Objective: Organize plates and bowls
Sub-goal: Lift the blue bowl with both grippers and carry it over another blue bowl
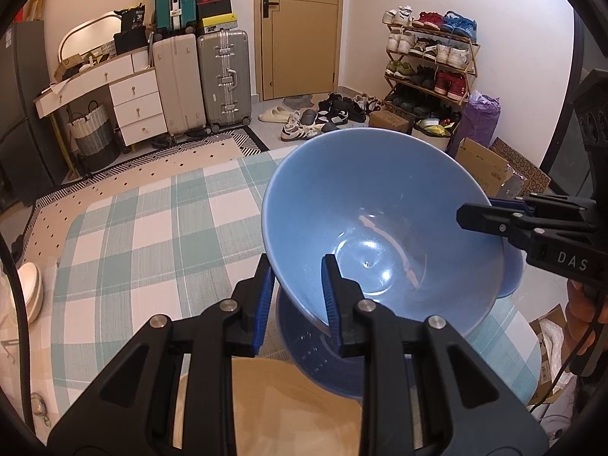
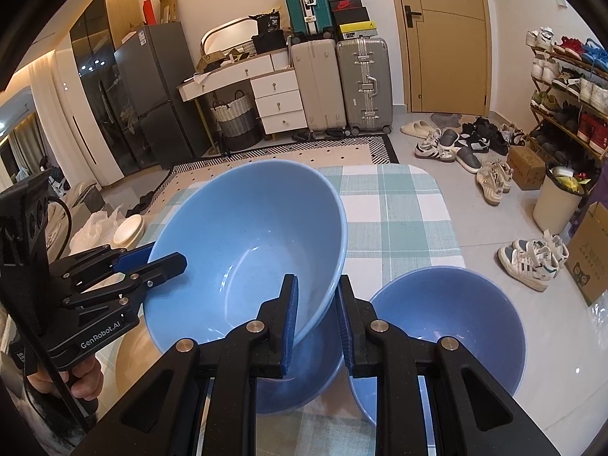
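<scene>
A large light-blue bowl point(image 1: 380, 220) point(image 2: 247, 243) hangs tilted above the table, held by both grippers. My left gripper point(image 1: 296, 296) straddles its near rim, one finger inside and one outside; it also shows in the right wrist view point(image 2: 163, 262) on the bowl's left rim. My right gripper point(image 2: 317, 315) straddles the opposite rim and shows in the left wrist view point(image 1: 478, 214). A darker blue bowl point(image 1: 323, 361) point(image 2: 304, 380) sits directly beneath. A third blue bowl point(image 2: 448, 323) stands to the right; its edge shows behind the held bowl point(image 1: 511, 277).
The table has a green-and-white checked cloth point(image 1: 152, 247) point(image 2: 395, 212). A tan plate point(image 1: 288, 406) lies at the near edge. White dishes point(image 2: 127, 230) point(image 1: 28, 288) sit off to the left. Shoes, suitcases and boxes line the floor beyond.
</scene>
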Demonstrator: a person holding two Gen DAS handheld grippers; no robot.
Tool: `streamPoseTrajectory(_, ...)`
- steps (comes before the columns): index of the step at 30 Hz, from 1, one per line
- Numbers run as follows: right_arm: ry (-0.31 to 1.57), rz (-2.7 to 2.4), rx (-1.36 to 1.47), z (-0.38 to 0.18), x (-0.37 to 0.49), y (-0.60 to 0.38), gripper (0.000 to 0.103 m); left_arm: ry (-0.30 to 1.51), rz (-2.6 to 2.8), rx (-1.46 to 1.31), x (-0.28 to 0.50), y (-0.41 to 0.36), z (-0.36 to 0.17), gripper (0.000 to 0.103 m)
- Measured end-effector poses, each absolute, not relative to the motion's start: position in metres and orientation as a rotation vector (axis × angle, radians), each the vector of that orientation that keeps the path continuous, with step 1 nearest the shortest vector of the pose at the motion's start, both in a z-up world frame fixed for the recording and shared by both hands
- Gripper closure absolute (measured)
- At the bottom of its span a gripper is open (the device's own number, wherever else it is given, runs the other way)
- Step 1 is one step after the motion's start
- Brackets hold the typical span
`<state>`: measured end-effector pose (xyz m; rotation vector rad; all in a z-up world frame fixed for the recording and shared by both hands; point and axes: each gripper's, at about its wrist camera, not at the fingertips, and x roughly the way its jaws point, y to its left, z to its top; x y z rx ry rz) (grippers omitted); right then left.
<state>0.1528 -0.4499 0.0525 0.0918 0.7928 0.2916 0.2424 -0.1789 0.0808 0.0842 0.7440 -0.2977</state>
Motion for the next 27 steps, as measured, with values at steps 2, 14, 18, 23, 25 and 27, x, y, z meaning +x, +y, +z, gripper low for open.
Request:
streamPoseTrajectory(2, 0.8, 0.291, 0.088, 0.048, 0.151, -0.448, 0.083, 0.757, -0.299, 0.076, 0.243, -0.177, 0.073, 0.081)
streamPoseTrajectory(14, 0.838, 0.297, 0.08, 0.025, 0.142, -0.438, 0.083, 0.804, -0.29, 0.081, 0.245, -0.165, 0.037, 0.081)
streamPoseTrajectory(18, 0.853, 0.295, 0.076, 0.02, 0.14, -0.436, 0.083, 0.816, -0.294, 0.082, 0.246, -0.163, 0.028, 0.081)
streamPoseTrajectory(23, 0.869, 0.287, 0.076, 0.012, 0.137, -0.435, 0.083, 0.83, -0.295, 0.085, 0.248, -0.162, 0.017, 0.081)
streamPoseTrajectory(25, 0.872, 0.284, 0.07, 0.01, 0.136, -0.435, 0.083, 0.836, -0.295, 0.089, 0.25, -0.162, 0.013, 0.081)
streamPoseTrajectory(27, 0.875, 0.281, 0.063, 0.008, 0.135, -0.433, 0.082, 0.837, -0.29, 0.095, 0.249, -0.164, 0.01, 0.081)
